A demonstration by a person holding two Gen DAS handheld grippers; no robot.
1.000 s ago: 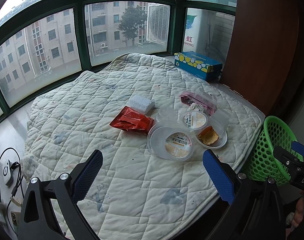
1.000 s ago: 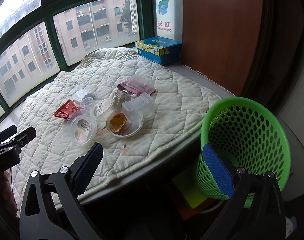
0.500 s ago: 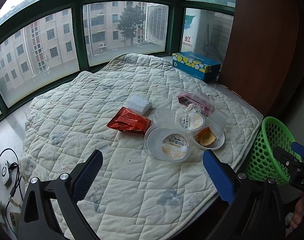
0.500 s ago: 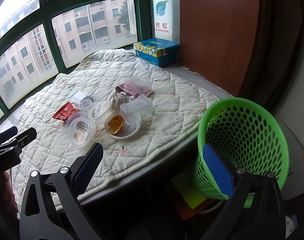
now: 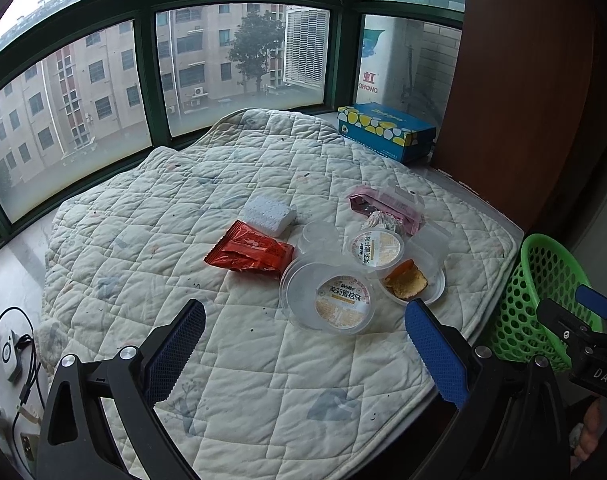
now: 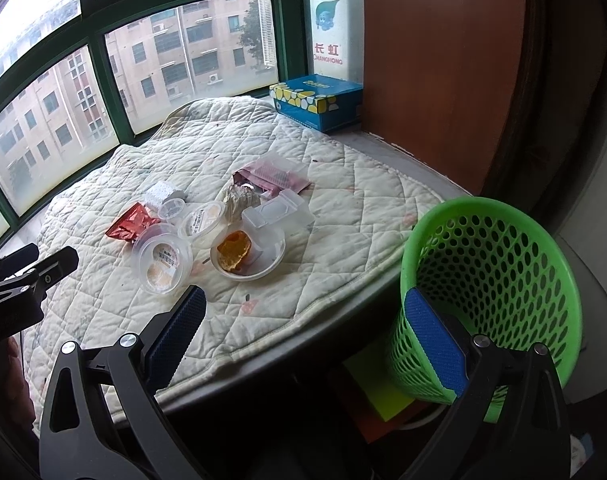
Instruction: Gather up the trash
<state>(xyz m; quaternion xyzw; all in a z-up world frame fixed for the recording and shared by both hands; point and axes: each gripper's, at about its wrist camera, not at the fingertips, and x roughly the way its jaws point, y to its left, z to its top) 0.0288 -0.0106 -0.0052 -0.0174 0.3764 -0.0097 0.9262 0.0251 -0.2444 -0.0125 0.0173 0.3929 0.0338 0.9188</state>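
Trash lies in a cluster on the quilted table: a red snack wrapper (image 5: 250,251) (image 6: 133,222), clear plastic cups with printed lids (image 5: 332,298) (image 6: 162,258), a white dish with a piece of pastry (image 5: 407,280) (image 6: 243,254), a pink wrapper (image 5: 385,206) (image 6: 271,176) and a white sponge (image 5: 268,216). A green mesh basket (image 6: 491,288) (image 5: 543,292) stands off the table's right edge. My left gripper (image 5: 303,356) is open and empty, short of the cups. My right gripper (image 6: 307,348) is open and empty, between table edge and basket.
A blue tissue box (image 5: 385,132) (image 6: 317,100) sits at the far corner by a brown wooden panel (image 6: 443,72). Green-framed windows (image 5: 147,72) ring the table. Cables and a small device (image 5: 7,354) lie at the left. Yellow and orange items (image 6: 379,392) lie under the table.
Both grippers have drifted slightly back and left; the trash cluster sits a little further away in view. Nothing was taken hold of.
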